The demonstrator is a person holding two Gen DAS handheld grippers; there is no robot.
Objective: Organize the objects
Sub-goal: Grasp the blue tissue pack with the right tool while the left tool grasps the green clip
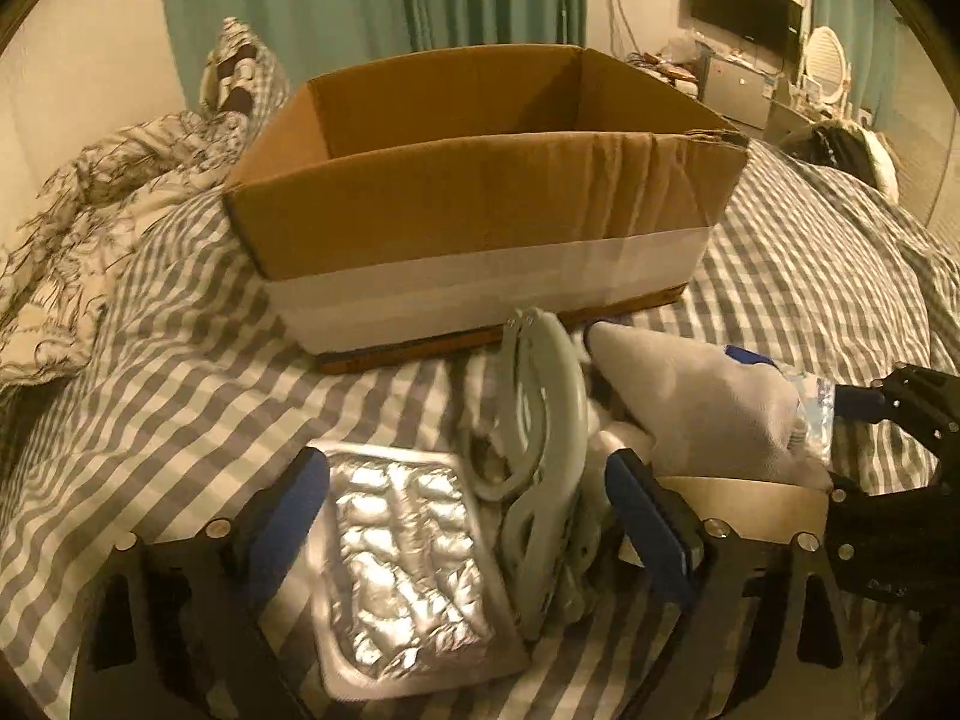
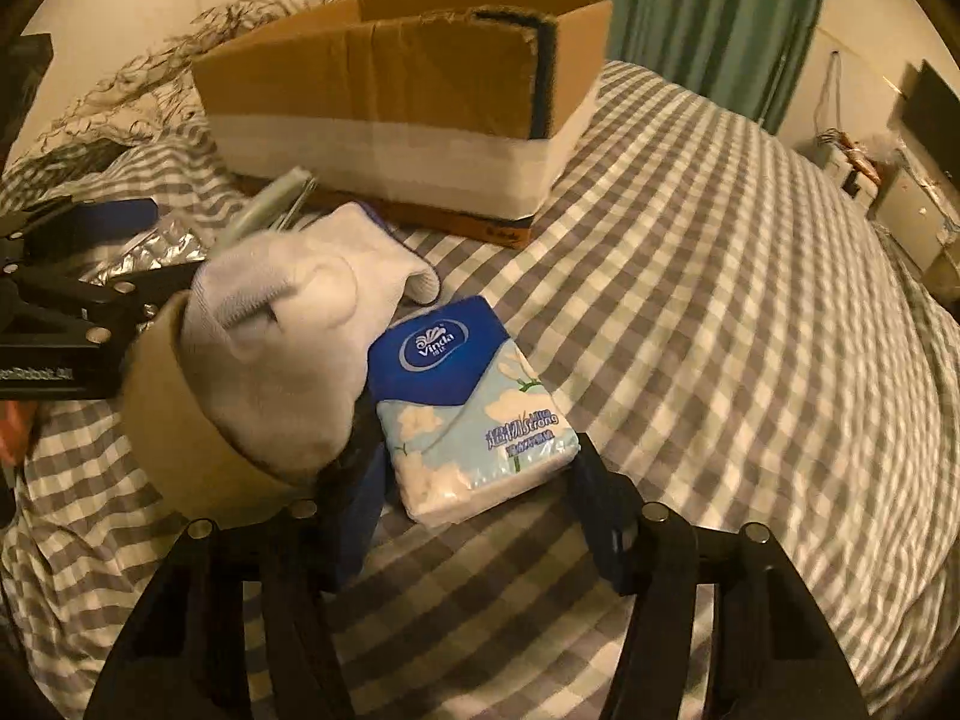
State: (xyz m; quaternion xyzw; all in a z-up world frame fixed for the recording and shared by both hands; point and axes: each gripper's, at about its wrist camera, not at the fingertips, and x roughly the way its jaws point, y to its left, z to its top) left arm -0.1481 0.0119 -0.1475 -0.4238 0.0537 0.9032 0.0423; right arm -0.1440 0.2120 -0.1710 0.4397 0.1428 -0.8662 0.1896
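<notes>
Blister pack (image 1: 408, 564) lies near left on checked bedsheet (image 1: 180, 396), between spread jaws of left gripper (image 1: 468, 522), untouched; pale plastic hanger (image 1: 546, 420) alongside. White sock (image 2: 282, 330) centre. Tissue packet (image 2: 474, 414) right, between half-spread jaws of right gripper (image 2: 474, 516); contact unclear. Cardboard box (image 1: 480, 204) far. Step: pickup; next, pinch, lift into box. Packet's label shows only in right view.

box (image 1: 480, 210) behind sock (image 2: 282, 354), tissue pack (image 2: 474, 408)
</notes>
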